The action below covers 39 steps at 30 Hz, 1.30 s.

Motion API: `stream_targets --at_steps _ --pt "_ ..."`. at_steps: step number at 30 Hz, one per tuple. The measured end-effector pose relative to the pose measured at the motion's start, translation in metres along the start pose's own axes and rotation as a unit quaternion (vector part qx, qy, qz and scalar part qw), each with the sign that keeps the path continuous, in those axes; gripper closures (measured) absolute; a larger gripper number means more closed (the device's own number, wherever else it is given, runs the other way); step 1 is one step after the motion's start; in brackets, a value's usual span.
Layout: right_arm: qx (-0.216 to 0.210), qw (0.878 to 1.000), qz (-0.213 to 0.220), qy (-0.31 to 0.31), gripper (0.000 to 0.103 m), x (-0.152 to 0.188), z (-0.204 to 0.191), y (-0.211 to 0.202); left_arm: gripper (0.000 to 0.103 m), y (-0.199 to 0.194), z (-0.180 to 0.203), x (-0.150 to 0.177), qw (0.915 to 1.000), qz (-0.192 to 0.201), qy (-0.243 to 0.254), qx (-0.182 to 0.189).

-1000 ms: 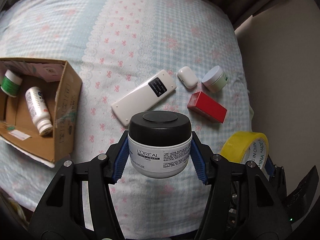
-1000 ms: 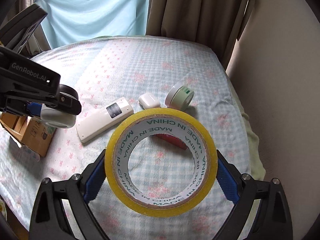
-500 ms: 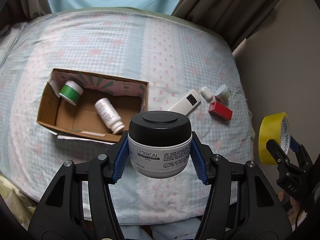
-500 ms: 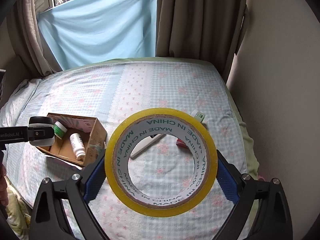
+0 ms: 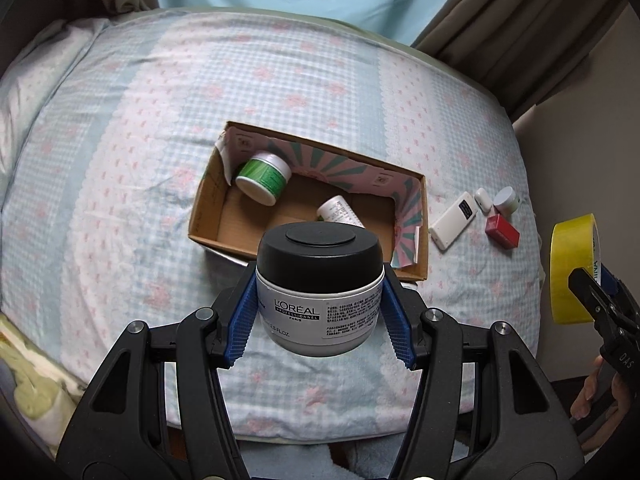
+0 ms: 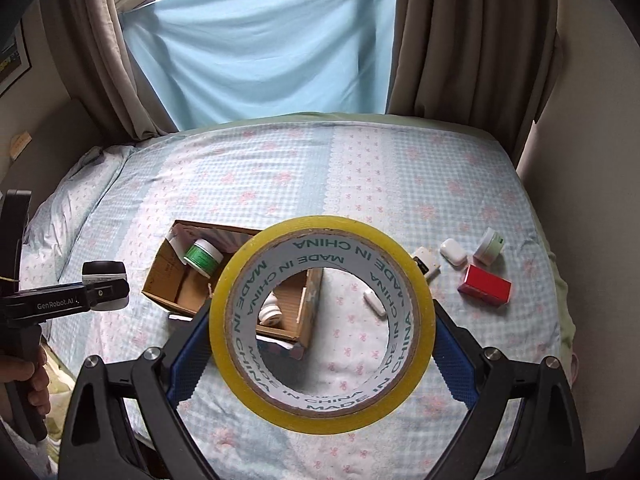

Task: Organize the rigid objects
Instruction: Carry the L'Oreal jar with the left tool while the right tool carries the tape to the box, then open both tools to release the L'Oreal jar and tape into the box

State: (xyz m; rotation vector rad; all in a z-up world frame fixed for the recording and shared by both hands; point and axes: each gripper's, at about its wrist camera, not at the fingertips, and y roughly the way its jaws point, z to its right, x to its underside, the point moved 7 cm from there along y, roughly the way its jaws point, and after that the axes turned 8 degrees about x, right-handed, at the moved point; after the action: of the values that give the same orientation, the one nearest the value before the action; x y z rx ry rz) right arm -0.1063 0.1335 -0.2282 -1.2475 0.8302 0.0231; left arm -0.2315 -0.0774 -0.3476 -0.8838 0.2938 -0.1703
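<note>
My left gripper [image 5: 320, 312] is shut on a white L'Oreal jar with a black lid [image 5: 318, 280], held high above the bed in front of the cardboard box [image 5: 208, 216]. The box holds a green-labelled jar [image 5: 262, 178] and a white bottle [image 5: 340, 210]. My right gripper [image 6: 322, 340] is shut on a yellow tape roll [image 6: 320, 320], also high above the bed. The tape roll shows at the right edge of the left wrist view [image 5: 570, 272]. The left gripper with its jar [image 6: 104, 274] shows at the left of the right wrist view.
On the bed right of the box lie a white remote [image 5: 454, 226], a white earbud case [image 5: 483, 200], a small white-green jar [image 5: 506, 200] and a red box [image 5: 502, 232]. A wall [image 6: 592, 120] stands right of the bed; curtains [image 6: 460, 40] hang behind.
Both grippers have risen and pulled back from the bed with their objects still held. The left one has shifted left, so the box now lies ahead of it.
</note>
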Motion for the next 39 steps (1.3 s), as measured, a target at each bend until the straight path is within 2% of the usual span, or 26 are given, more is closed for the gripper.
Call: stream_targets --at_steps 6,11,18,24,28,31,34,39 --pt "-0.013 1.000 -0.017 0.002 0.008 -0.014 -0.048 0.024 0.050 0.002 -0.037 -0.023 0.9999 -0.009 0.009 0.002" --pt "-0.016 0.999 -0.038 0.005 0.008 -0.023 -0.075 0.050 0.050 0.018 -0.061 -0.039 0.9992 -0.030 0.025 0.002" --pt "-0.027 0.994 -0.104 0.015 0.008 -0.029 -0.101 0.108 0.050 0.065 -0.090 -0.051 0.9959 -0.080 0.041 -0.002" --pt "-0.051 0.978 -0.202 0.034 0.008 -0.016 -0.114 0.180 0.050 0.120 -0.104 -0.046 0.9890 -0.132 0.066 -0.014" --pt "-0.044 0.966 -0.251 0.043 0.008 -0.007 -0.112 0.219 0.050 0.151 -0.108 -0.038 0.9822 -0.164 0.088 -0.024" --pt "-0.058 0.953 -0.286 0.076 0.008 0.000 -0.106 0.243 0.050 0.168 -0.108 -0.028 0.9756 -0.188 0.110 -0.032" --pt "-0.049 0.950 -0.302 0.062 0.008 0.006 -0.104 0.256 0.050 0.180 -0.107 -0.018 0.9690 -0.206 0.130 -0.040" --pt "-0.057 0.948 -0.304 0.074 0.007 0.005 -0.101 0.267 0.050 0.190 -0.109 -0.010 0.9656 -0.222 0.129 -0.041"
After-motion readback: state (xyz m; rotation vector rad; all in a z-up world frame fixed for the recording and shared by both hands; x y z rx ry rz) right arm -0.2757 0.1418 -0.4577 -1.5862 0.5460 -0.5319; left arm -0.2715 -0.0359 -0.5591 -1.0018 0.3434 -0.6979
